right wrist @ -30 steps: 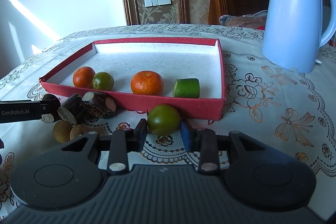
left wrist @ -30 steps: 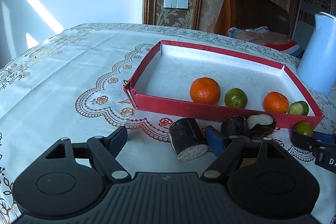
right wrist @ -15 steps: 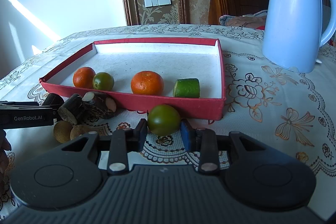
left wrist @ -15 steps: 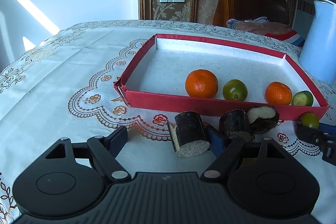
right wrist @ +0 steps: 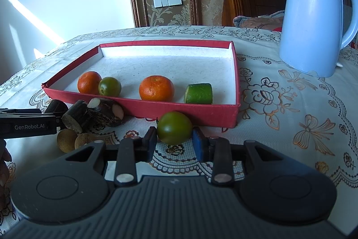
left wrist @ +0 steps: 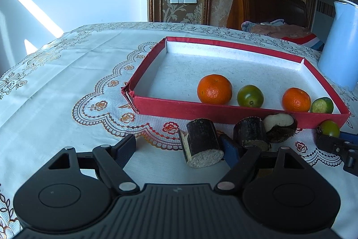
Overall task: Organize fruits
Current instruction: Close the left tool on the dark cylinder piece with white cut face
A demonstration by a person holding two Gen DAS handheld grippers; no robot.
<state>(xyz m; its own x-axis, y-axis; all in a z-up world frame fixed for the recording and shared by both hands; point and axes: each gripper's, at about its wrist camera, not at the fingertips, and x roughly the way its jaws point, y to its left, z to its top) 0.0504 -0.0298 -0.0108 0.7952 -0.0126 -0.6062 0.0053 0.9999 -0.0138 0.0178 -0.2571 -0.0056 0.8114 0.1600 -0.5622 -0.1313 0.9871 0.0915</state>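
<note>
The red tray [right wrist: 143, 108] is the landmark: inside it, along its near wall, lie two oranges [right wrist: 156, 88], a green fruit [right wrist: 109, 86] and a cut green piece [right wrist: 198, 93]. Still outside on the table [right wrist: 290, 127], just before that wall, are a loose green fruit [right wrist: 174, 130], three dark cut chunks [left wrist: 202, 142] and two small brown round fruits [right wrist: 67, 140]. The step in hand looks like a double pick-up. The right claw [right wrist: 174, 145] stands narrow about the loose green fruit, its pads just beside either flank, and whether they already press it cannot be told. The left claw [left wrist: 179, 147] is wide; its right pad sits in the gap between the nearest chunk and the next one, touching or nearly so, the other pad well off to the left. Next, by my judgement, the right claw must pinch, lift over the near wall and set the fruit down in the free floor of the tray; the left must close across the chunk's curved side without rolling it. The right view alone shows the brown fruits, the cut piece's flat face and the whole kettle [right wrist: 313, 15] beyond the tray's right corner. The left view alone shows the chunk's pale cut end and the tray's torn left corner.
</note>
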